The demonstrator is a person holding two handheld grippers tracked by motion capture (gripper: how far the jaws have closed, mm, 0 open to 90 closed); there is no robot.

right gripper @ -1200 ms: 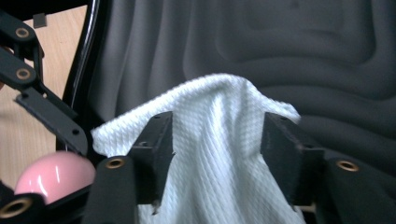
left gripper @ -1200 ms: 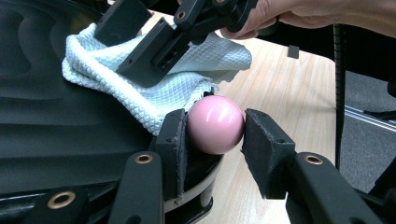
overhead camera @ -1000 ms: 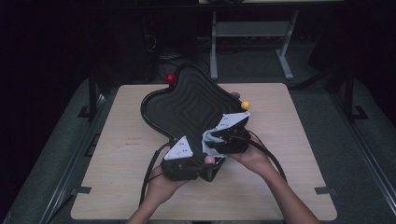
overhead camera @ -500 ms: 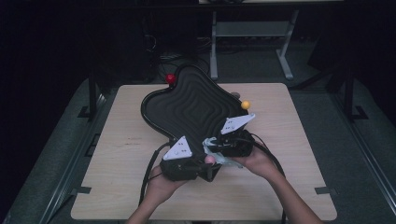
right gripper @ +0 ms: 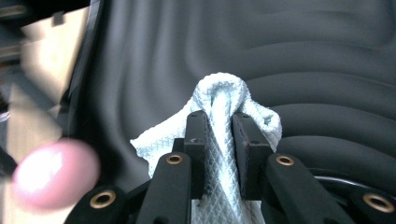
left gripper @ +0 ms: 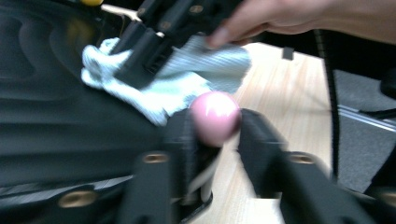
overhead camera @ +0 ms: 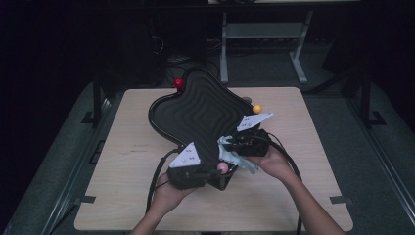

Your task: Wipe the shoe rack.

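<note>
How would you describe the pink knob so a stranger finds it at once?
Start at the big black ridged tray on the wooden table. At its near corner, between the left gripper jaws, sits the pink knob. The red knob and yellow knob sit farther away.

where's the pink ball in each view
High view: the pink ball sits low of centre at the near edge of the black ridged tray, beside the left hand-held gripper.
Left gripper view: mid-frame, between that gripper's two jaws.
Right gripper view: blurred, bottom left corner.
Shared landmark: the white cloth, clamped in the right hand-held gripper, lies next to the ball on the tray.
</note>
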